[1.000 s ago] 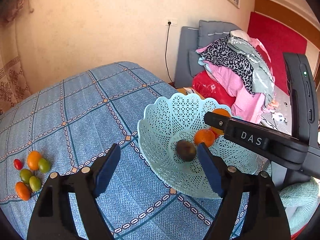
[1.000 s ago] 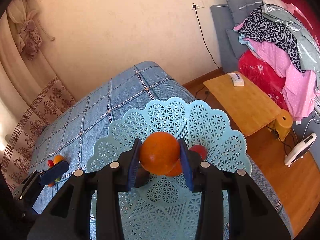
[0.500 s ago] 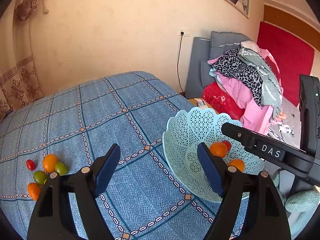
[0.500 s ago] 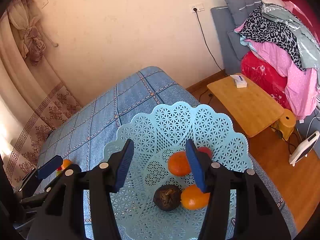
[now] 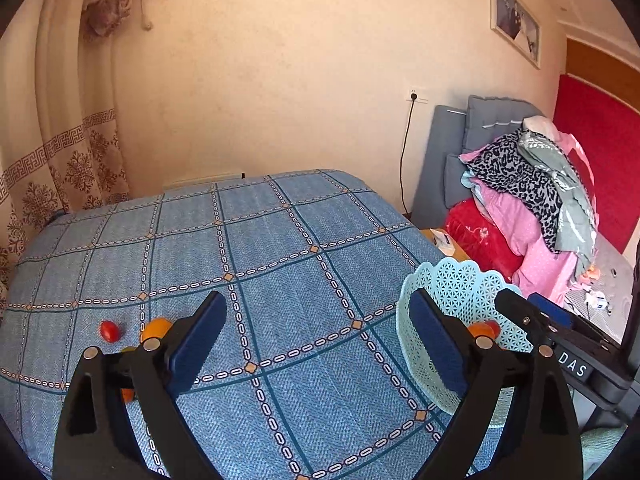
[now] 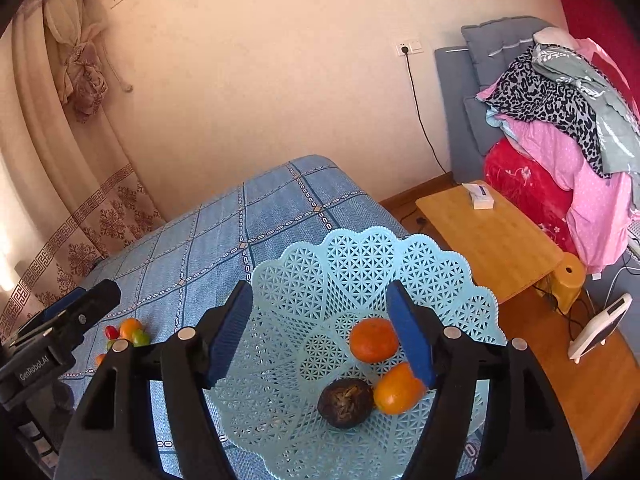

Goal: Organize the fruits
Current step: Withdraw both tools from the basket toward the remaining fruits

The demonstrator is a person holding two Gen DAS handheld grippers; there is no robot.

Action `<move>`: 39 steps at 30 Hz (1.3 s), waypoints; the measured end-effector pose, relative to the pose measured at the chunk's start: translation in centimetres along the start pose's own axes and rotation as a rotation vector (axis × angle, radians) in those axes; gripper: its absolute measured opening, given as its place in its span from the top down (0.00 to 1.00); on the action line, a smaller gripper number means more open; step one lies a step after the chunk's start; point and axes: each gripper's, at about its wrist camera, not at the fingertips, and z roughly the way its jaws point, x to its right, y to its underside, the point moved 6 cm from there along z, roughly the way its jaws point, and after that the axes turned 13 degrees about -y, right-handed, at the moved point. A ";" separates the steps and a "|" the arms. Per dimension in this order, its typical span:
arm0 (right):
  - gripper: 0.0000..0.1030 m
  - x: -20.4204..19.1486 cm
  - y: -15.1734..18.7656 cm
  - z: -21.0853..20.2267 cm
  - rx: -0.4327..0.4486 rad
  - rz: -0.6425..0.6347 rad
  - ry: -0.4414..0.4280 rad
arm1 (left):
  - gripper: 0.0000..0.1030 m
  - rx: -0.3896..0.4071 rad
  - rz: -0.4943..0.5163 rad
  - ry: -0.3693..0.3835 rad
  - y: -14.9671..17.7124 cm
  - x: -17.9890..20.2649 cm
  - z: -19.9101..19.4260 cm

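Hovering over the basket [image 6: 432, 280], the right claw [image 6: 320, 332] is spread wide and holds nothing. Below it, inside the basket: one orange [image 6: 372, 340] just left of its right finger, a second orange [image 6: 394, 390] partly behind that finger's tip, and a dark brown fruit [image 6: 344, 402] touching the second orange, nearer the camera.

The left claw [image 5: 316, 344] is also wide open and empty, over the blue checked bed [image 5: 280, 248]. The loose fruits lie to its left, near or behind the left finger: a small red one [image 5: 109, 331] well clear to the left, an orange one [image 5: 157, 327] just at the finger's outer edge, a bit more orange [image 5: 127, 395] peeking under the finger frame. The right wrist view shows the same cluster [image 6: 126, 334] far left of the right claw, with green ones in it, beside the left claw's body.

Key relation: remaining fruits are left of the left claw and low, the basket is to its right. The left claw is clearly the nearer one; the right would have to cross the bed. Judgement: next pick is the left claw's, swinging left and down onto the cluster. The fruits are round, no long axis to align with. Risk: they sit touching, so closing on one may nudge a neighbour rolling across the cloth.
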 end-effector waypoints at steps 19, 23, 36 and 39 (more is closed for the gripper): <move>0.21 -4.4 2.6 1.9 -0.054 -0.127 -0.072 | 0.05 -0.011 -0.082 -0.180 0.1 -9.9 -0.5; 0.21 -5.7 3.5 2.6 -0.077 -0.149 -0.094 | 0.05 -0.038 -0.115 -0.225 0.9 -13.0 0.2; 0.21 -10.6 7.2 5.2 -0.171 -0.239 -0.178 | 0.05 -0.136 -0.158 -0.297 4.7 -18.5 3.0; 0.17 -11.3 7.6 5.7 -0.171 -0.254 -0.172 | 0.05 -0.163 -0.151 -0.311 5.9 -19.1 3.8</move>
